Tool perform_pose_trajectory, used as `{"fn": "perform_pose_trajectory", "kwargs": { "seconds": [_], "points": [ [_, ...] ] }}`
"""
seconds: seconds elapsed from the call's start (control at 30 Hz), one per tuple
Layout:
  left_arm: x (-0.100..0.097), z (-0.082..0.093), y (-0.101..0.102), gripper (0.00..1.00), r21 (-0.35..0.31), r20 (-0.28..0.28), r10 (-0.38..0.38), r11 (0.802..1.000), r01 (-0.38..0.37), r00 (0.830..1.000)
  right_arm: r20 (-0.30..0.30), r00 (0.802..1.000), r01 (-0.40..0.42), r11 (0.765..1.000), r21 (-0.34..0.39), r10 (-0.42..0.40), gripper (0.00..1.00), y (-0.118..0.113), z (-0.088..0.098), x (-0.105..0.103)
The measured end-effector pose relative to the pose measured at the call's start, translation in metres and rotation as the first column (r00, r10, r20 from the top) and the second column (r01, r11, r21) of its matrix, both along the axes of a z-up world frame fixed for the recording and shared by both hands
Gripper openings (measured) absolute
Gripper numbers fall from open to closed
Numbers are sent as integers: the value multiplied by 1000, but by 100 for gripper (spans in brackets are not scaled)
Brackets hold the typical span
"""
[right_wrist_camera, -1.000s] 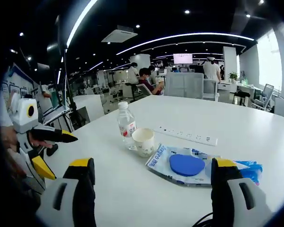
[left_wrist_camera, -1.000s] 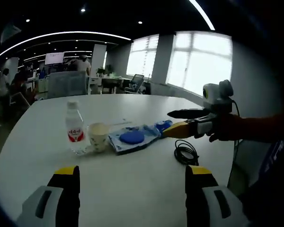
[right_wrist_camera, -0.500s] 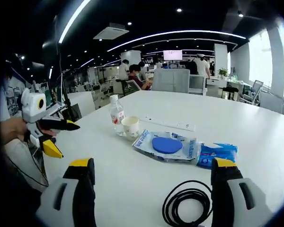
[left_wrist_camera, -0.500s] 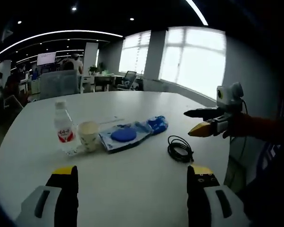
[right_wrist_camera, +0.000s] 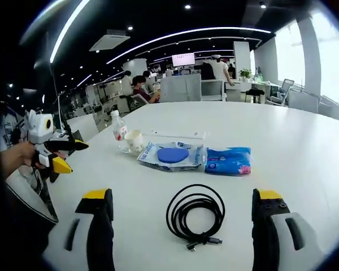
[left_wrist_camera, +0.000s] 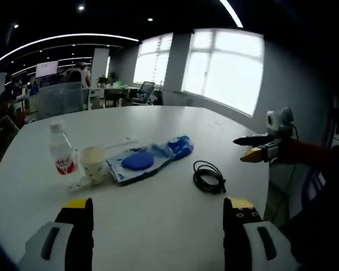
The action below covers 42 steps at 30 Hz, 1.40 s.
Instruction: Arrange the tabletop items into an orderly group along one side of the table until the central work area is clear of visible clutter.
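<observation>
Right gripper, jaws apart, faces coiled cable.

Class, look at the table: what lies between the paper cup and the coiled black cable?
In both gripper views, the clear packet holding a blue disc lies between the paper cup and coiled black cable, the blue tissue pack beside it.

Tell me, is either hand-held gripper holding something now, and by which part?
Nothing is held. The left hand-held gripper and the right hand-held gripper are both open, above the white table; the coiled black cable lies free.
</observation>
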<state>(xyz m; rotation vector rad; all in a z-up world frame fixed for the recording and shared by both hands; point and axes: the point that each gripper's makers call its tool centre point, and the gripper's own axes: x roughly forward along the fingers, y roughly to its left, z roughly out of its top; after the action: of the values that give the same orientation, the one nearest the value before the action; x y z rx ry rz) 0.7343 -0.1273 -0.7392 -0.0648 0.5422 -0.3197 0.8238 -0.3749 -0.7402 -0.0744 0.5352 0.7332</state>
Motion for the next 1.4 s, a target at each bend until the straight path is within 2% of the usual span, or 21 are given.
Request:
{"fn": "perform_pose_trajectory", "kwargs": {
  "seconds": [0.1,0.17,0.2,0.5,0.77,0.9,1.2,1.4],
  "points": [
    [7,-2,-14,92,1,-3,-38,999,38,999,-1,998,60,998,18,-60,99,-12,-1,7],
    [12,-5,-28,90,-1,-14,-76,997,76,997,-10,997,81,997,19,-80,95,-18,-2,9],
    [13,-5,-28,89,-3,-15,-80,997,80,997,-11,996,87,996,21,-87,94,-20,-3,10],
    [32,-17,-82,84,-12,-48,-203,979,202,978,-37,991,129,991,-32,-131,86,-40,-25,11],
    [49,-38,-123,76,-35,-91,-244,970,241,966,-74,987,134,987,-89,-141,73,-46,-47,8],
    [58,-52,-147,69,-61,-118,-265,964,259,957,-116,978,164,981,-100,-175,65,-48,-62,9],
    [81,-84,-175,60,-52,-154,-305,952,300,940,-177,958,204,970,-128,-225,53,-52,-95,21],
    [90,-95,-185,53,-44,-170,-319,948,317,932,-206,949,215,967,-134,-239,45,-48,-101,23]
  ]
}}
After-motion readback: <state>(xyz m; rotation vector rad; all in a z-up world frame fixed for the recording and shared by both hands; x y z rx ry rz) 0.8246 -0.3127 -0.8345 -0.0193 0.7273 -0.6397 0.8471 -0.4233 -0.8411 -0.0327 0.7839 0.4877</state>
